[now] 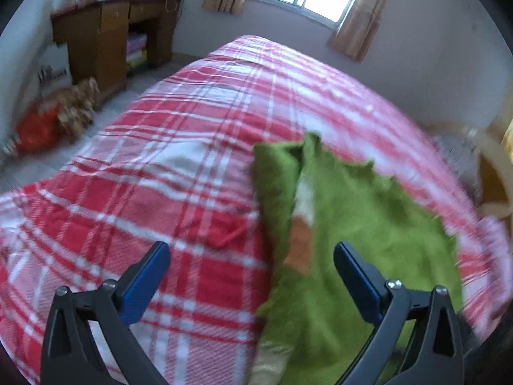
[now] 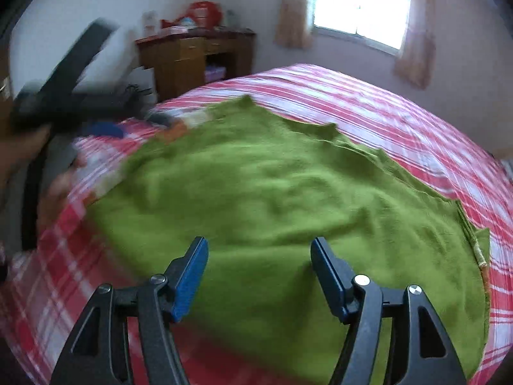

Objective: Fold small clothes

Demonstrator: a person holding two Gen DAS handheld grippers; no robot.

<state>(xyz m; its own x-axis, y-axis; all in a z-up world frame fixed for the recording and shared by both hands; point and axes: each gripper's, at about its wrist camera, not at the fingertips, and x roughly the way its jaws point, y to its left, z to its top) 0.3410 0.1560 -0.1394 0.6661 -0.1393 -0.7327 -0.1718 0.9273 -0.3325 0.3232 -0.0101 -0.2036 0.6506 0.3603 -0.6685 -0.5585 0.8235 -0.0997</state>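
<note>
Hovering both grippers, left (image 1: 251, 264) and right (image 2: 259, 256), jaws apart, over the green garment (image 2: 272, 199), probably soft, limp fleece, I'd pinch its near hem.

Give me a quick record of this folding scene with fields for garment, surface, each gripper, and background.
garment: green garment spread on the bed, one edge turned over, orange and white patch showing
surface: red and white plaid bedspread
left gripper: open, empty, over the garment's edge
right gripper: open, empty, above the garment
background: wooden desk, curtained window
</note>
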